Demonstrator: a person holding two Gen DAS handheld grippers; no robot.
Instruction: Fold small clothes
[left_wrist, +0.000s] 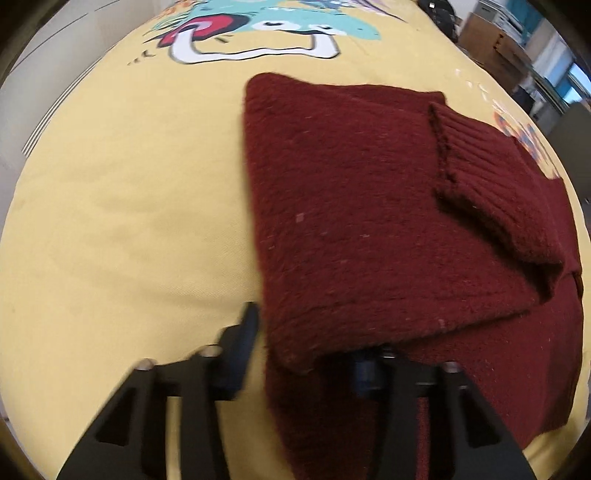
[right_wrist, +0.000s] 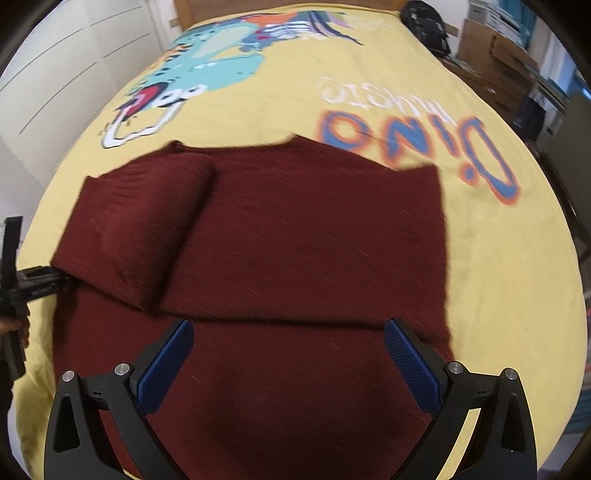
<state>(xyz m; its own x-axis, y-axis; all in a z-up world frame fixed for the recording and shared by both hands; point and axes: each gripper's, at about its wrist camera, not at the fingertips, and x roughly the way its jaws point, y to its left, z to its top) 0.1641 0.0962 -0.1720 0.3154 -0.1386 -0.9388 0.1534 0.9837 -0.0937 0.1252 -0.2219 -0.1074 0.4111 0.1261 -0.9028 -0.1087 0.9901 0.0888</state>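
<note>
The sweater (right_wrist: 295, 240) is lying part-folded on the yellow bedspread (right_wrist: 498, 277), a ribbed sleeve (left_wrist: 491, 177) doubled over onto its body; in the right wrist view it is spreading directly ahead of and beneath the right gripper (right_wrist: 288, 354), whose blue pads (right_wrist: 166, 365) are standing wide apart over the near panel with nothing between them; a fold edge is running crosswise just beyond the fingertips, so the garment's long axis seems to be lying left to right across this gripper's line of reach. The left gripper (left_wrist: 314, 354) is sitting at the sweater's near left corner; in its own view one finger is showing bare on the bedspread side while the other is hidden under a lifted flap of knit, so the corner appears to be lying between the fingers, but whether they are pinching it I cannot tell. Judging from this, the left hand is the nearer to a usable edge; the coming fold probably depends on carrying that left corner across toward the right, along the long axis.
</note>
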